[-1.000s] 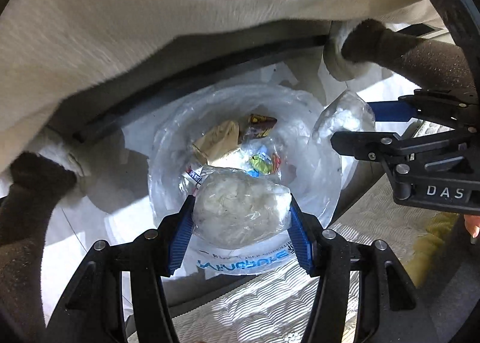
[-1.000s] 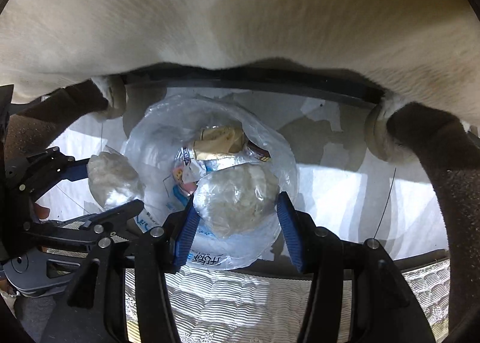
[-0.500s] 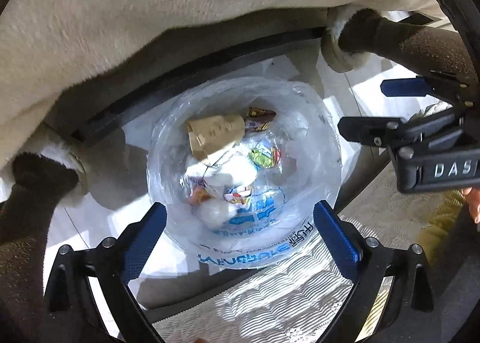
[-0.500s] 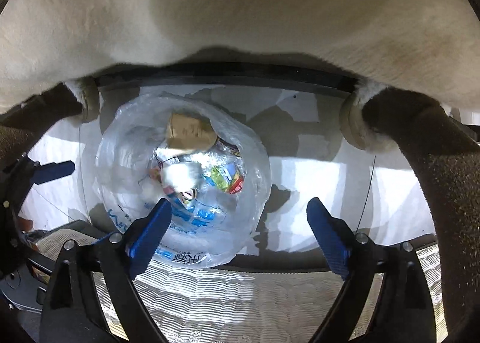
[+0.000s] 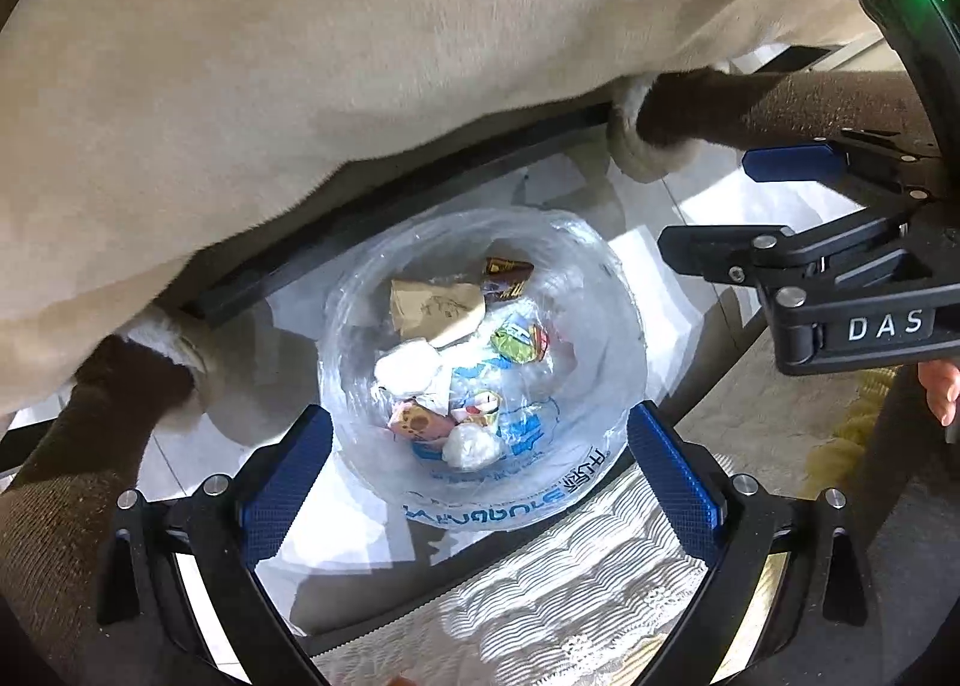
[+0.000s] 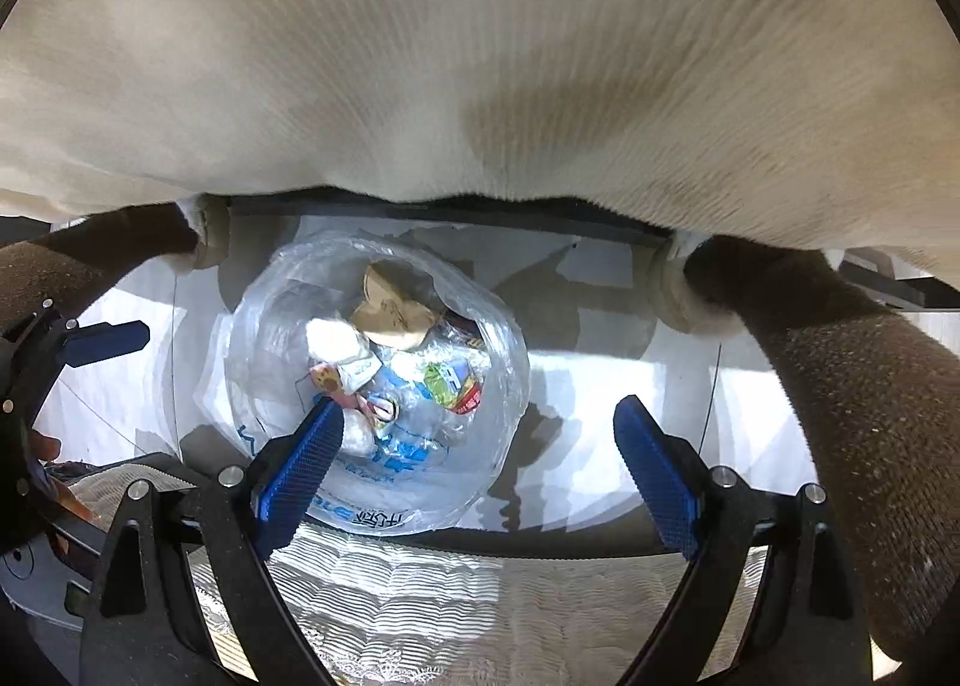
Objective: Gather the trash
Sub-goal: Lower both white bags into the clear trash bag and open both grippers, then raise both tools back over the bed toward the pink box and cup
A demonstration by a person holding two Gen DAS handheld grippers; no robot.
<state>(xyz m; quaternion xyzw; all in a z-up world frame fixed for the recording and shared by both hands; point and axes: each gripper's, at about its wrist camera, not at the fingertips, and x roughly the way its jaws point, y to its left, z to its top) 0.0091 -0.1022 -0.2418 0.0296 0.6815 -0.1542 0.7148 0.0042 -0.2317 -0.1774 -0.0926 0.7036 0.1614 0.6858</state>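
A blurred cream fabric (image 6: 480, 56) fills the upper half of both views, hiding whatever lies behind it. The clear plastic trash bag (image 5: 612, 350) has printed lettering too distorted to read — wrappers inside overlap. A hand (image 5: 939, 389) is cut off at the right edge.

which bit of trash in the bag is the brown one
The torn cardboard piece at the far side of the clear trash bag; the other pieces are white wads or colourful printed wrappers.
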